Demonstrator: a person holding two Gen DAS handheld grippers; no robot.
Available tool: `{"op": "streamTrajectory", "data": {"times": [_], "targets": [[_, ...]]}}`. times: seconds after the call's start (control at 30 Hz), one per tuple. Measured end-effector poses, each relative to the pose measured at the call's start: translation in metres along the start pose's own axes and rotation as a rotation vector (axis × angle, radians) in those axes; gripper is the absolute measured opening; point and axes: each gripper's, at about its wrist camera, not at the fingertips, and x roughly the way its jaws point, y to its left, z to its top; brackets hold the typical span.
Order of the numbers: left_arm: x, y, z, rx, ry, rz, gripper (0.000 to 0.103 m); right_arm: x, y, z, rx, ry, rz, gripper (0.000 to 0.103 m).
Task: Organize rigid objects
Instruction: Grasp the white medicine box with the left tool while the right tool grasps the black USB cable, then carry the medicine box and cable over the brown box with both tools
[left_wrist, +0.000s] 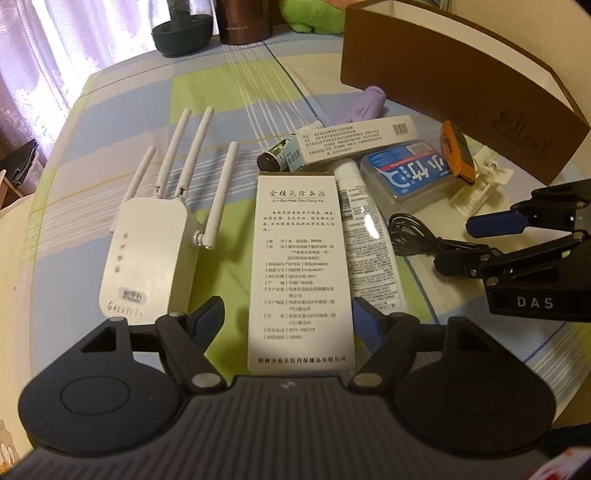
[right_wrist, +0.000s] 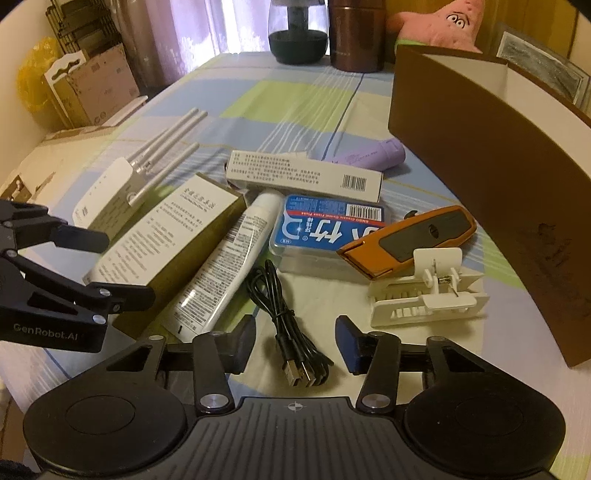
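A pile of objects lies on the checked tablecloth. My left gripper (left_wrist: 288, 321) is open, its fingers on either side of a tall white printed carton (left_wrist: 301, 266), not touching it. The carton also shows in the right wrist view (right_wrist: 166, 240). My right gripper (right_wrist: 295, 338) is open over a coiled black USB cable (right_wrist: 291, 332). Around it lie a white tube (right_wrist: 229, 258), a blue floss box (right_wrist: 328, 229), an orange utility knife (right_wrist: 413, 236), a white plastic clip (right_wrist: 424, 295), a long white carton (right_wrist: 303, 175) and a purple cylinder (right_wrist: 373, 153). A white router (left_wrist: 147, 251) with antennas lies at the left.
A large open brown cardboard box (right_wrist: 491, 173) stands at the right. A dark jar (right_wrist: 299, 33), a brown canister (right_wrist: 356, 37) and a pink plush toy (right_wrist: 443, 22) stand at the table's far edge. Cardboard boxes (right_wrist: 92, 85) are stacked beyond the left edge.
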Motion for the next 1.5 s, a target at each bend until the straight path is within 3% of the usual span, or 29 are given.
{"op": "streamTrajectory", "data": {"times": [0.1,0.17,0.23,0.33,0.53,0.67,0.77,0.9,1.13,1.17,1.23,1.27,1.3,1.5], "targets": [[0.007,-0.002,0.002,0.017,0.015,0.0,0.072,0.005,-0.001,-0.001,0.005,0.012,-0.005,0.038],[0.01,-0.004,0.004,0.036,0.018,0.0,0.069,0.007,-0.001,-0.002,0.008,0.017,-0.012,0.03],[0.013,-0.006,0.004,0.051,0.025,-0.012,0.056,0.007,-0.001,-0.004,0.015,0.016,-0.018,0.024],[0.011,-0.007,0.002,0.05,0.022,-0.008,0.056,0.002,-0.001,-0.009,0.029,0.015,-0.017,0.018],[-0.004,-0.009,-0.02,0.02,0.051,-0.004,0.056,-0.012,0.003,-0.026,0.062,0.034,-0.013,0.018],[-0.013,-0.009,-0.032,-0.005,0.082,-0.039,0.056,-0.018,0.003,-0.036,0.115,0.062,-0.004,0.019],[-0.013,-0.008,-0.028,-0.013,0.096,-0.067,0.059,-0.017,0.004,-0.036,0.125,0.063,-0.007,0.023],[-0.008,-0.013,-0.015,0.034,0.075,-0.04,0.063,-0.016,0.004,-0.033,0.126,0.049,-0.047,0.037],[0.008,-0.021,-0.002,0.069,0.079,0.004,0.061,-0.007,0.009,-0.025,0.076,0.03,-0.046,0.037],[0.009,-0.022,-0.001,0.07,0.081,0.01,0.061,-0.006,0.01,-0.026,0.072,0.035,-0.045,0.036],[0.009,-0.022,-0.001,0.062,0.08,0.019,0.057,-0.006,0.012,-0.027,0.053,0.031,-0.049,0.025],[0.009,-0.021,0.0,0.058,0.08,0.016,0.057,-0.007,0.012,-0.027,0.044,0.033,-0.057,0.014],[0.008,-0.021,-0.001,0.049,0.08,0.014,0.057,-0.007,0.011,-0.027,0.043,0.037,-0.056,0.011],[-0.008,-0.02,0.001,0.015,0.063,0.014,0.056,-0.02,0.008,-0.023,0.076,0.04,-0.019,0.011]]}}
